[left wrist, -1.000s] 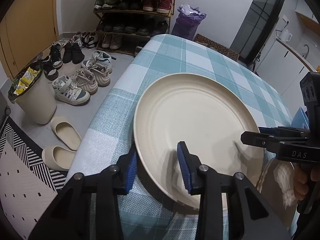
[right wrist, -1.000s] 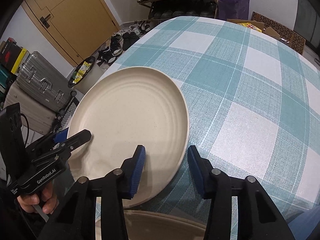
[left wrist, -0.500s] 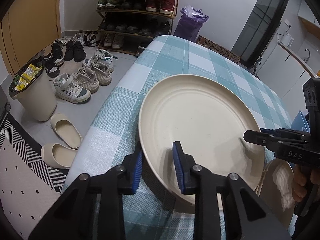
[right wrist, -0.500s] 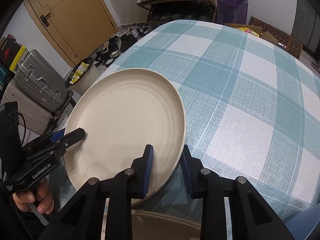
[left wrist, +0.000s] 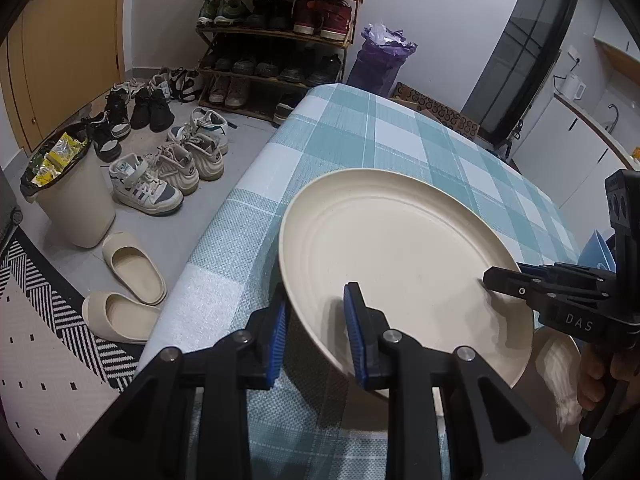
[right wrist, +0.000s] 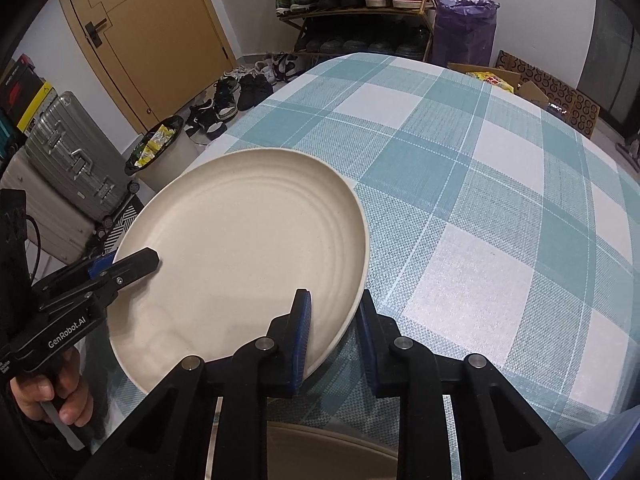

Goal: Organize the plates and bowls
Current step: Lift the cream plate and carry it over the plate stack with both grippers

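A: An entrance hall, it looks like: a wooden shoe rack (left wrist: pixel 276 28) stands against the wall beyond the left gripper (left wrist: pixel 316 336), loose sneakers (left wrist: pixel 168 168) and a lined waste bin (left wrist: pixel 68 196) lie on the floor to its left, and a tabletop under a teal-and-white checked cloth (right wrist: pixel 480 208) runs ahead of both grippers.

B: Where is the plate?

A: The wide, round, cream-coloured plate with a raised rim (left wrist: pixel 400 264) lies at the tabletop's near corner, its near edge tilted up off the cloth. The left gripper is clenched on the rim, one blue pad inside the plate and one under it. The right gripper (right wrist: pixel 334 332) is clamped on the rim at the opposite side in the same way.

B: How will it handle?

A: I judge it stiff, light and smooth, perhaps a matte composite, so it may slide in the pads if tipped. The rim is the only place to hold, and two opposite grips keep it level.

B: Anything in the way?

A: A second cream dish (right wrist: pixel 328 452) sits directly below the right gripper, partly hidden. A blue object (left wrist: pixel 598 246) lies to the right of the left gripper; I cannot tell what it is. A grey hard-shell suitcase (right wrist: pixel 72 160) stands on the floor to the left, well clear.
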Tool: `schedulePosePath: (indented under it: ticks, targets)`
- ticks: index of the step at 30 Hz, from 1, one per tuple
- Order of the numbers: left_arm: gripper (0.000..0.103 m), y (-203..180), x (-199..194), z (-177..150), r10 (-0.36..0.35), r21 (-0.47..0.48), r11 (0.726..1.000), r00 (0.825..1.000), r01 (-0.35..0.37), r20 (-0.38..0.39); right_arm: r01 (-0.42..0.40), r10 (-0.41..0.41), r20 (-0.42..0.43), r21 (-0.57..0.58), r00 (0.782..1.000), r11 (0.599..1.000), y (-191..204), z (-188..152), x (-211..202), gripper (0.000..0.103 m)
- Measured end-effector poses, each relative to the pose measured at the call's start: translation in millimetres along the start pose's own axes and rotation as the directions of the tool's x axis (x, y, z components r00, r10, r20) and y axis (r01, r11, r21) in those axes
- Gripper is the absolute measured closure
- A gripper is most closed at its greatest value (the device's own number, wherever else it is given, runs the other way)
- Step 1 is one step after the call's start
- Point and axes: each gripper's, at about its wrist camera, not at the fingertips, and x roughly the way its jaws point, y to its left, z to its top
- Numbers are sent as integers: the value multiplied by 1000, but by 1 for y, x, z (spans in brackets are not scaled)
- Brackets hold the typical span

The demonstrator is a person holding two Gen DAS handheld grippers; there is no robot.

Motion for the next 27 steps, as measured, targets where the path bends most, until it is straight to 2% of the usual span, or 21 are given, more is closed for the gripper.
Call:
schedulePosePath:
  ticks: [12, 27]
  targets:
    - [78, -7, -17, 2, -7, 13, 1000, 999, 6, 42, 13, -13, 51, -13, 999, 1000, 4, -3, -18, 80]
    - [78, -34, -58, -2, -16, 87, 996, 993, 6, 117, 35, -32, 148, -12, 988, 999, 8, -24, -71, 80]
